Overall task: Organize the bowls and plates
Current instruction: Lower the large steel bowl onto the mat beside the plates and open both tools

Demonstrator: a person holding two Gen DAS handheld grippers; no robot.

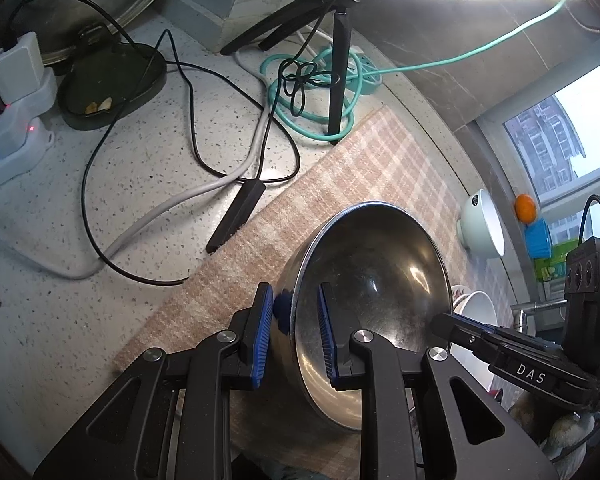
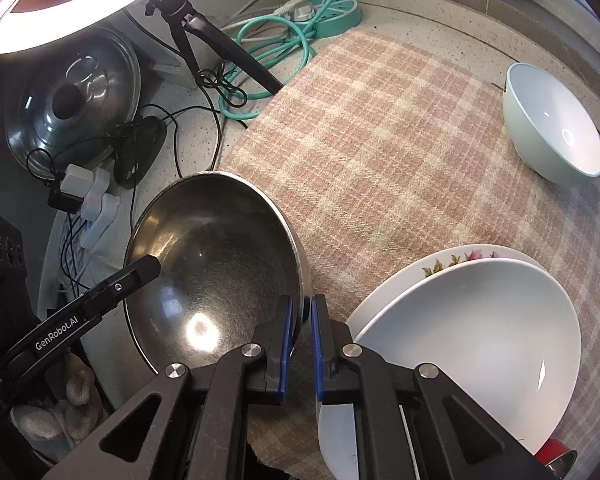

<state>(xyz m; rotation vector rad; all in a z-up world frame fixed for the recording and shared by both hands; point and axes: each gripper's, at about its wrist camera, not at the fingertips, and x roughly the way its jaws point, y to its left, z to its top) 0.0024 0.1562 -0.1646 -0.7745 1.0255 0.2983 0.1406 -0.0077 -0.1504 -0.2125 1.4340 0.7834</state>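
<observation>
Your left gripper and right gripper are each clamped on opposite rims of the steel bowl, one pad inside and one outside, the bowl sitting at the mat's left edge. Judge the bowl light, rigid, thin-walled and slick, so keep both rim grips square and lift level. The mat is soft plaid cloth on a speckled counter cluttered with cables; stacked white plates lie just beside the bowl, and a pale bowl stands well apart by the window.
</observation>
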